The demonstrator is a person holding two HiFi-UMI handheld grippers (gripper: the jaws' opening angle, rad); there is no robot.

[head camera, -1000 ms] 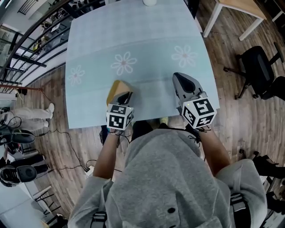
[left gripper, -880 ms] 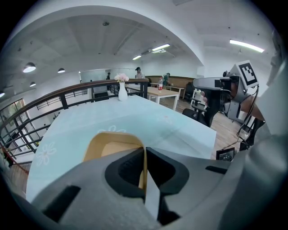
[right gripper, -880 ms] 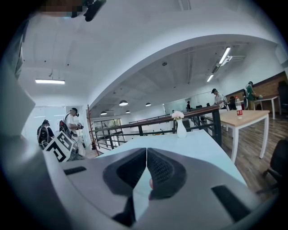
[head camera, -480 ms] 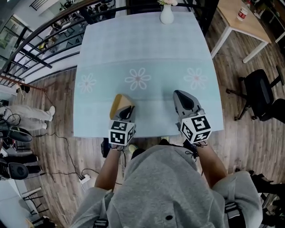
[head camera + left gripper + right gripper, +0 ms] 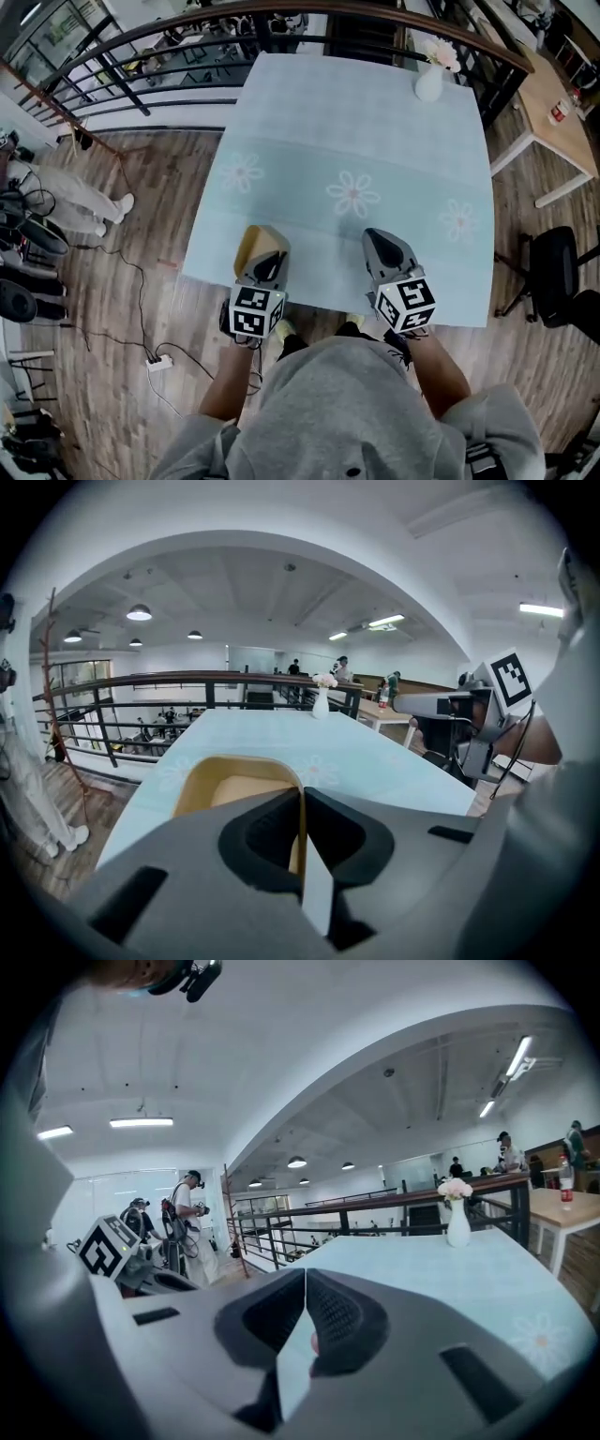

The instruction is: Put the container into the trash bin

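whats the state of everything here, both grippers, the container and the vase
container: no lid, looks empty, wall pinched by the left gripper
left gripper: shut on the container
right gripper: shut, nothing between its jaws
vase: upright, holding flowers

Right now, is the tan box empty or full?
Empty, as far as shown: the container is bare inside; the left gripper hides its near part.
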